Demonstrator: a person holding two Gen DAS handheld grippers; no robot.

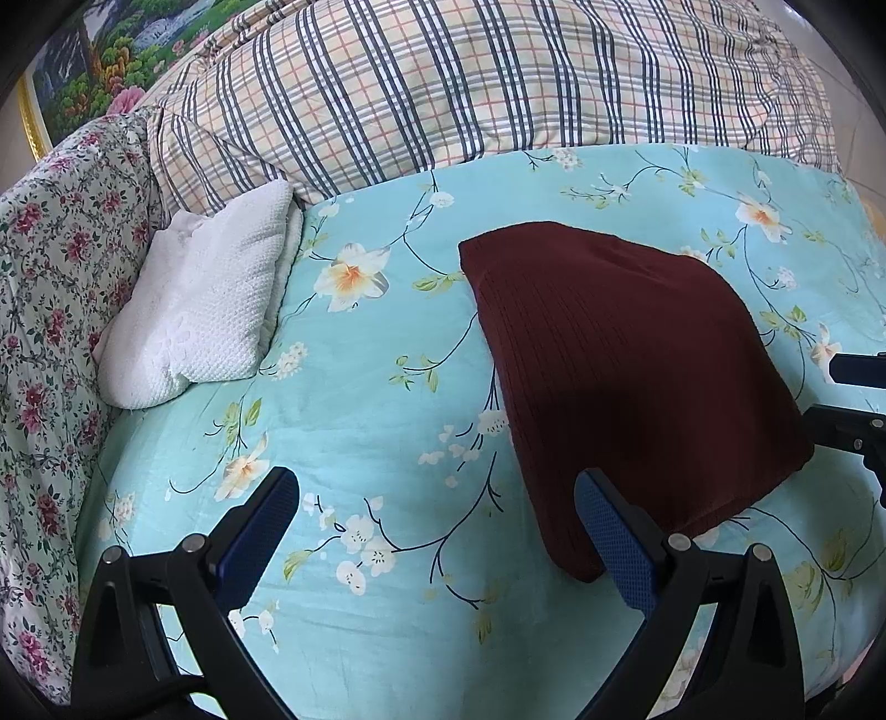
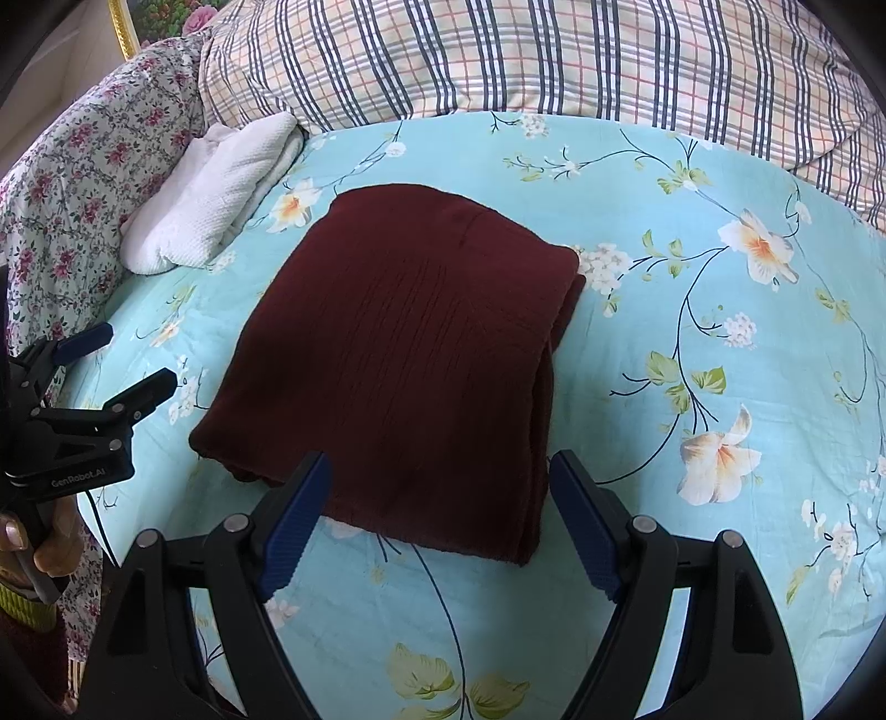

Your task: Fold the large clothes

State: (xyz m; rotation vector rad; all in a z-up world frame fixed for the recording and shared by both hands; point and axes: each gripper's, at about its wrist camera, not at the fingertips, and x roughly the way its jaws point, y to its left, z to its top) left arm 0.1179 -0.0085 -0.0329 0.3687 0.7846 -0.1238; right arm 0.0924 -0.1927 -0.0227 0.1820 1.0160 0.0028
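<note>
A dark maroon knit garment [image 2: 410, 343] lies folded into a thick rectangle on the turquoise flowered bed sheet [image 2: 692, 332]. My right gripper [image 2: 440, 465] hovers open over its near edge, one finger on each side, and the pads do not press on it. In the left wrist view the garment [image 1: 626, 376] lies to the right. My left gripper [image 1: 437, 487] stands open over bare sheet [image 1: 360, 415] just left of the garment's near corner. The left gripper [image 2: 138, 357] also shows at the left of the right wrist view, held by a hand [image 2: 50, 548].
A folded white textured cloth [image 1: 205, 310] lies at the sheet's far left. A plaid quilt [image 1: 470, 83] is heaped along the back. A pink-flowered fabric [image 1: 50, 310] runs down the left side. A gold-framed picture [image 1: 111, 50] hangs behind.
</note>
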